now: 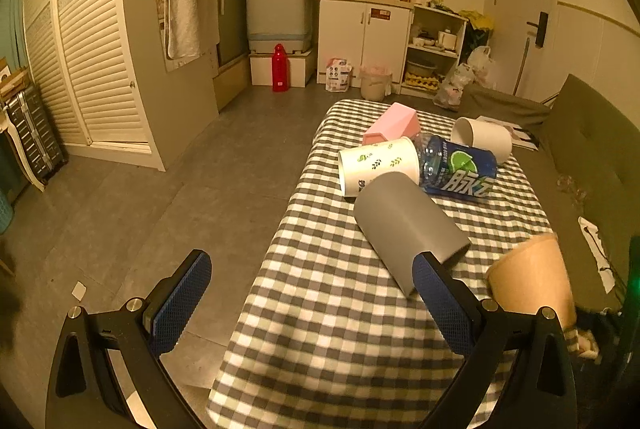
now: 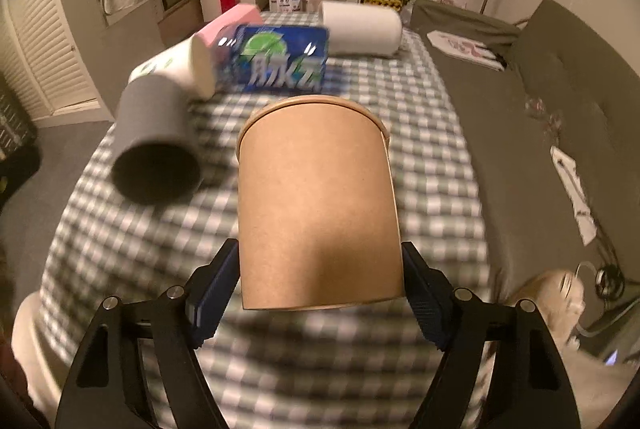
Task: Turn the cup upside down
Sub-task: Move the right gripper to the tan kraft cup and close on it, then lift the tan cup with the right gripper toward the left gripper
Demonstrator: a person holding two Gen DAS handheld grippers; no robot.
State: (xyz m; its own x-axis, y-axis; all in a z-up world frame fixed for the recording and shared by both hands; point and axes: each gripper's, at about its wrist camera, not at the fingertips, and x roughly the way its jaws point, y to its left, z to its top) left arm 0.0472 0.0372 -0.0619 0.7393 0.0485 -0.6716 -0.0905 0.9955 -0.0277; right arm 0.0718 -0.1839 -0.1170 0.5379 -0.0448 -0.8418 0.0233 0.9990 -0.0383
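The brown cup (image 2: 320,197) is pinched by the right gripper (image 2: 320,281); the grey cup (image 2: 154,145), at ten o'clock, could be struck in turning; the left gripper (image 1: 312,293) is held open.

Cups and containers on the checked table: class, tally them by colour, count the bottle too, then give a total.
Brown cup, held in the right tongs: 1
Grey cup: 1
White cups: 2
Pink container: 1
Blue bottle: 1
Total: 6

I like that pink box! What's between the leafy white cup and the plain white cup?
The blue drink bottle lies between the leafy cup and the plain white cup, in both views.
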